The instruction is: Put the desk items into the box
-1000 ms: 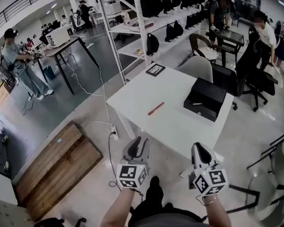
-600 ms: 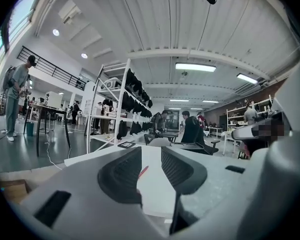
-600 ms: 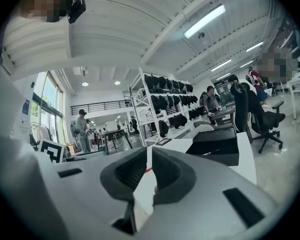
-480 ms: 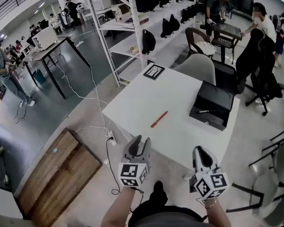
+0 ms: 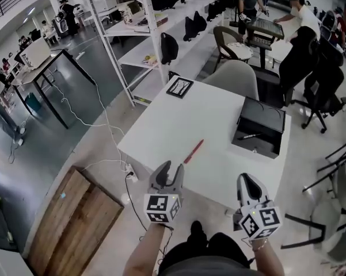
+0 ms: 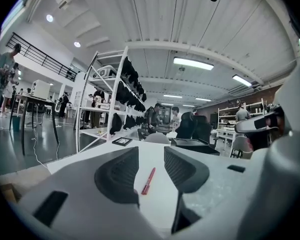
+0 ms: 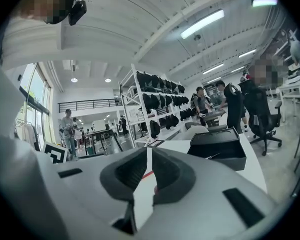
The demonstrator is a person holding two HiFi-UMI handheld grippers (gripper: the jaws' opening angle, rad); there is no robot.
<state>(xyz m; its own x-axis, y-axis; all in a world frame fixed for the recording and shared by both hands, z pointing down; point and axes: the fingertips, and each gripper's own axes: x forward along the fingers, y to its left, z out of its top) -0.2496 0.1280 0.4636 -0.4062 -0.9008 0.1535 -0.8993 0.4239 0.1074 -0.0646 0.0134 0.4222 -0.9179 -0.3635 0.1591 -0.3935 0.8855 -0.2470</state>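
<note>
Barely started, by my reading. A red pen (image 5: 193, 151) lies loose on the white table (image 5: 173, 119), left of the black box (image 5: 263, 118), with bare table between them. One dark pen (image 5: 248, 136) seems to sit in the box already. A black-framed card (image 5: 179, 87) lies further left of the box, at the table's corner. My left gripper (image 5: 170, 169), short of the table on the box's near-left, has just been opening its jaws, which stand wide and empty. My right gripper (image 5: 245, 178), nearer than the box, shows only a slit, holding nothing.
</note>
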